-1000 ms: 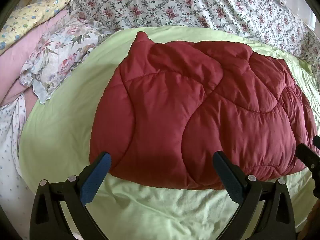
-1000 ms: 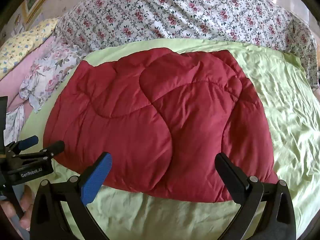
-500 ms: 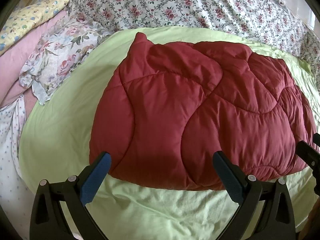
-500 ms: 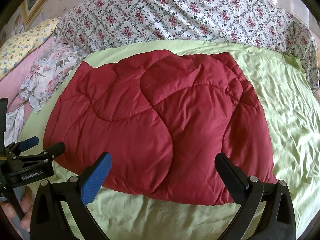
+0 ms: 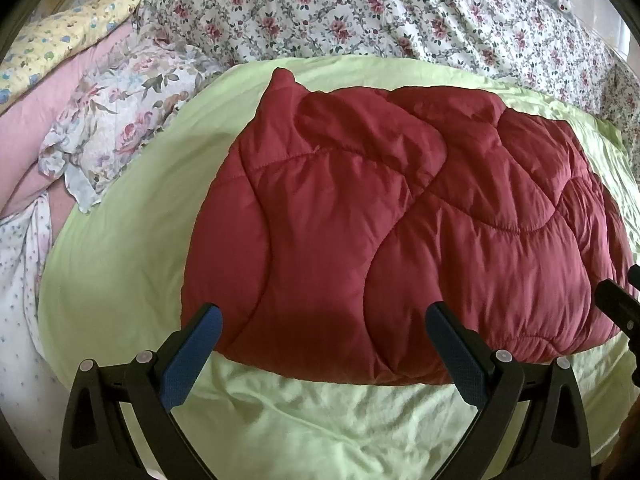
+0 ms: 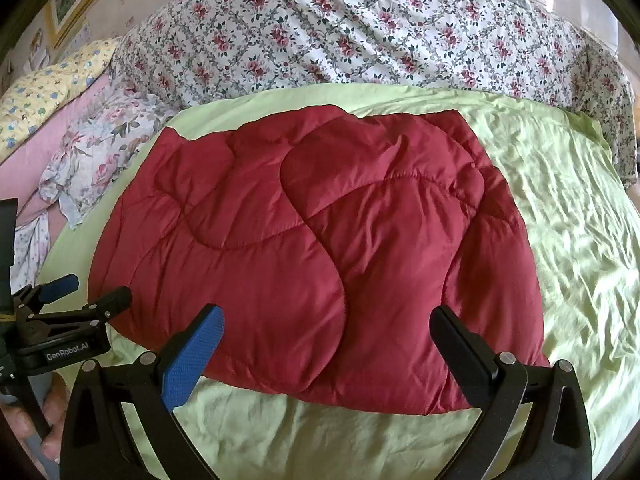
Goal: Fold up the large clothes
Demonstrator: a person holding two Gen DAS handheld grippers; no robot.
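Quilt (image 5: 400,232) folded, lying flat on green sheet (image 5: 120,264) of bed; position unchanged from second ago. Left gripper (image 5: 320,328), right gripper (image 6: 326,328): jaws wide apart, empty, hovering at near edge. Fold judged complete or awaiting next.

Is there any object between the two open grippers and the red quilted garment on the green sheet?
Nothing visible. Only bare green sheet lies between the left gripper, the right gripper and the red quilted garment.

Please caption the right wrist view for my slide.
Open right gripper above folded red quilted garment on green sheet.
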